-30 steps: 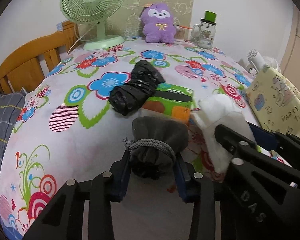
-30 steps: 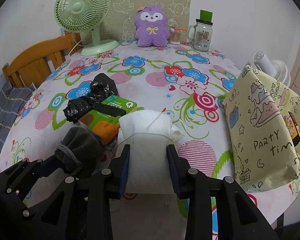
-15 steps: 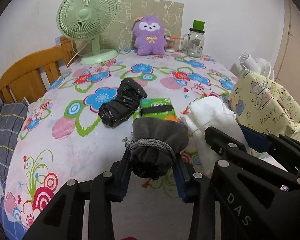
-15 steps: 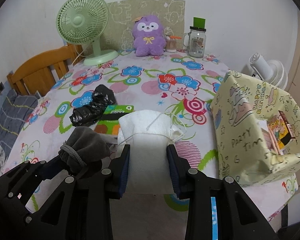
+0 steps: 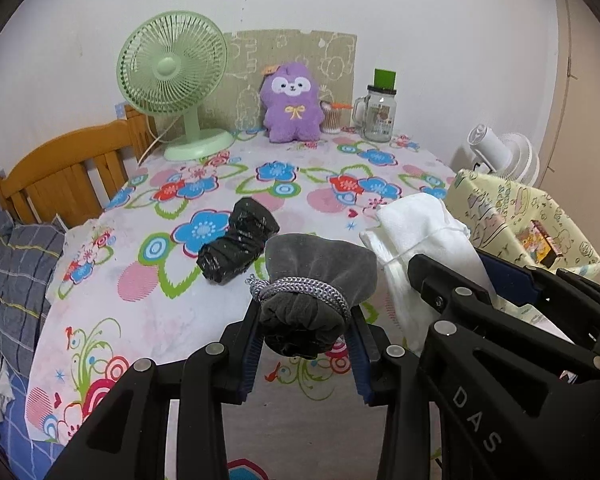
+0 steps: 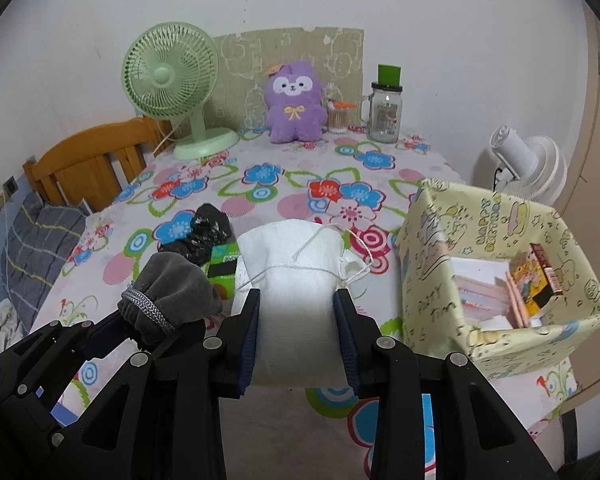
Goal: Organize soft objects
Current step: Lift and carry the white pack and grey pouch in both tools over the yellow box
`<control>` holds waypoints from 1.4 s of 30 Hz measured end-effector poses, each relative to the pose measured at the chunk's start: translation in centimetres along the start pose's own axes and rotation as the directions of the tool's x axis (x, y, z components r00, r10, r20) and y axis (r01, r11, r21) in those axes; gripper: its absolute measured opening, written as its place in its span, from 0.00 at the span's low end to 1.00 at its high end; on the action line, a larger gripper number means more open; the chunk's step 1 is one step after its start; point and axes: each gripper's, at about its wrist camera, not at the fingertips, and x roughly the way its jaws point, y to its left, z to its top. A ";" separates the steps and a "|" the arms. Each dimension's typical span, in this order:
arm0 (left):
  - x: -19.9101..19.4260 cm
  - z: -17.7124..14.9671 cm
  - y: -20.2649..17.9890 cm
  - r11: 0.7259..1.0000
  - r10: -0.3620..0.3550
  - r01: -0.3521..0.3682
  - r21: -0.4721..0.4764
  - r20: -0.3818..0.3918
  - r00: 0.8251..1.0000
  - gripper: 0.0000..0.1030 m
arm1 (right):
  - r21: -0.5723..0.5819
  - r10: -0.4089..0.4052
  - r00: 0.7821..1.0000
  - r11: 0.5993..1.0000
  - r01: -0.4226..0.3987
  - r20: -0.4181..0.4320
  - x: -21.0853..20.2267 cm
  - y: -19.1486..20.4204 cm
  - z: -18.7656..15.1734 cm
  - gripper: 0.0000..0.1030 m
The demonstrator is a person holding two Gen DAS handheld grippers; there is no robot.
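Left tongs point(image 5: 305, 344) pinch a grey velvet drawstring pouch point(image 5: 312, 280) by its bunched lower end, just below the braided cord, so the mouth flares upward and nothing can spill. The pouch hangs clear of the bench point(image 5: 168, 320), over the near edge.

Right tongs point(image 6: 296, 334) pinch a white drawstring bag point(image 6: 294, 276) across its body, pads flat on both sides; the thin white cord lies loose over the top. The bag is also lifted off the bench, over the near edge, just beside the grey pouch.

Yellow patterned gift box point(image 6: 432, 264) sits at the near right corner, open top tilted toward the tongs. Inside: pale folded items and a small printed carton point(image 6: 534, 284) standing against the far wall. Judged the likely destination, since both soft bags are held up and close to it; the white bag is nearer to its rim.

Left on the bench, toward the near left: a crumpled black plastic bag point(image 5: 238, 246) lying partly on a green packet point(image 6: 222, 264). Both untouched, so sorting looks partway done.

Along the far edge: green desk fan point(image 5: 172, 80), purple plush toy point(image 5: 292, 104), glass mug jar with green lid point(image 5: 380, 114). Wooden chair point(image 5: 64, 176) off the left edge, white fan point(image 6: 528, 168) beyond the right

Risk, as judged: the box walls look like thin paper and could fold if a bag catches the rim
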 end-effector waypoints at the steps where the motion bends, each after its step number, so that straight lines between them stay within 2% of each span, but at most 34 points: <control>1: -0.2 0.1 -0.1 1.000 0.001 -0.001 0.001 0.005 1.000 0.38 | 0.000 0.000 1.000 1.000 0.000 0.005 -0.3 -0.1 0.1 0.38; 20: -3.4 3.3 -2.7 1.000 -0.005 0.003 0.025 0.083 0.997 0.38 | 0.004 -0.002 0.997 1.000 0.002 0.080 -4.3 -2.3 3.0 0.38; 42: -2.4 6.1 -8.7 0.996 -0.054 0.046 0.074 0.106 0.993 0.38 | 0.038 -0.050 0.993 0.998 0.046 0.103 -5.0 -8.5 5.1 0.38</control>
